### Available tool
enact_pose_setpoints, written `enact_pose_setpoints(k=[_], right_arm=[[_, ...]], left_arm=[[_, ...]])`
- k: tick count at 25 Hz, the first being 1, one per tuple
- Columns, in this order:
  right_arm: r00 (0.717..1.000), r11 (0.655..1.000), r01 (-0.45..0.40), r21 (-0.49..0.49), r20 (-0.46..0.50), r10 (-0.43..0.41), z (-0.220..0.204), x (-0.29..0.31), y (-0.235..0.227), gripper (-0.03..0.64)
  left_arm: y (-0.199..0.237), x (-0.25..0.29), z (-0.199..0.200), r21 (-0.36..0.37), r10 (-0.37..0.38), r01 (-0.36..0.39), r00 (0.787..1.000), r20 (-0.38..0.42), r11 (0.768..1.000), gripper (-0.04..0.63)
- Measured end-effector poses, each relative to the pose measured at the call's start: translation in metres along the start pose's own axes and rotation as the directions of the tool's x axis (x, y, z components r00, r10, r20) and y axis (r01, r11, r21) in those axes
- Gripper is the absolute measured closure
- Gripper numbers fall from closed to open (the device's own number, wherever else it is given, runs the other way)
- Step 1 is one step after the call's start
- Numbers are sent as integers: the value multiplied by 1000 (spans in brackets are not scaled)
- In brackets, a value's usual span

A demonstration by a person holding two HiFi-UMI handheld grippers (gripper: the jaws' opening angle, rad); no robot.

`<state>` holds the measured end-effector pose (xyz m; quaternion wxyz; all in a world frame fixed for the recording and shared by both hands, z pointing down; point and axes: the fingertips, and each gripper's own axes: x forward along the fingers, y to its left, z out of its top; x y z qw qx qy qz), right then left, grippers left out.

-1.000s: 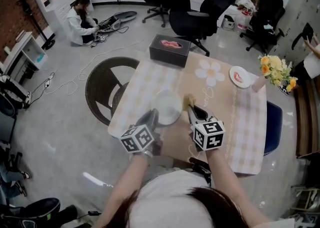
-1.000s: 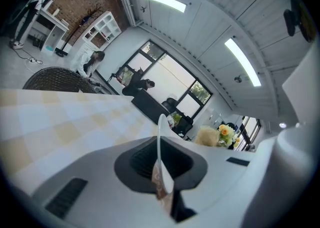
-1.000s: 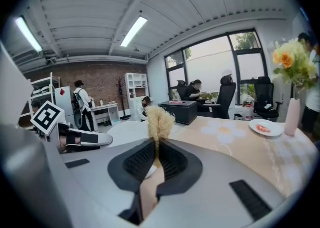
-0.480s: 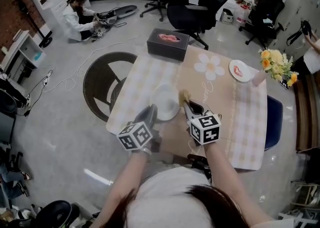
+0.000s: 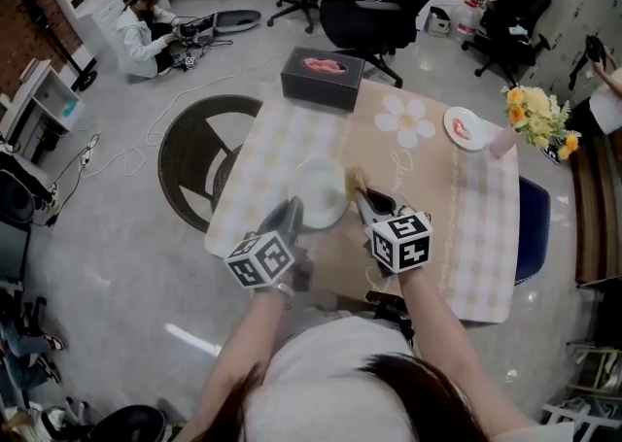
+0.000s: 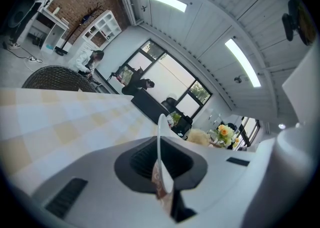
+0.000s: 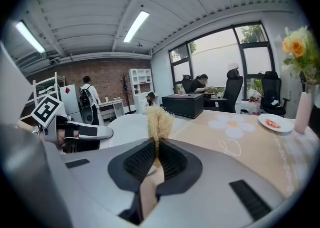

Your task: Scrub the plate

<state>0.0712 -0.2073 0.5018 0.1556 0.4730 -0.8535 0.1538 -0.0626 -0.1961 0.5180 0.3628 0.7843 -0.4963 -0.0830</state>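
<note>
A white plate [image 5: 319, 194] lies on the checked table [image 5: 466, 236], near its front left. My left gripper [image 5: 294, 207] is shut on the plate's near rim; in the left gripper view the rim [image 6: 160, 139] stands edge-on between the jaws of that gripper [image 6: 163, 174]. My right gripper [image 5: 367, 200] is shut on a wooden-handled brush whose tan bristles [image 5: 356, 178] sit at the plate's right edge. In the right gripper view the bristles [image 7: 159, 121] rise from the jaws of the right gripper [image 7: 153, 164], with the plate [image 7: 131, 124] just behind them.
A black box [image 5: 322, 74] stands at the table's far edge. A small plate with red food [image 5: 465, 127] and a vase of flowers [image 5: 533, 119] are at the far right. A round dark chair [image 5: 199, 168] stands left of the table, a blue seat [image 5: 528, 226] right.
The brush has edged a little closer to the plate's right rim. The left gripper keeps its hold on the plate. The head view has drifted slightly.
</note>
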Motion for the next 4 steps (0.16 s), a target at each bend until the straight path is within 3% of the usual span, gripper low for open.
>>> enact_pose_setpoints(k=[4], right_arm=[[999, 999, -26, -18, -24, 26, -2, 3, 0, 589]], left_arm=[[1, 0, 1, -1, 3, -3, 1000, 0, 1000, 572]])
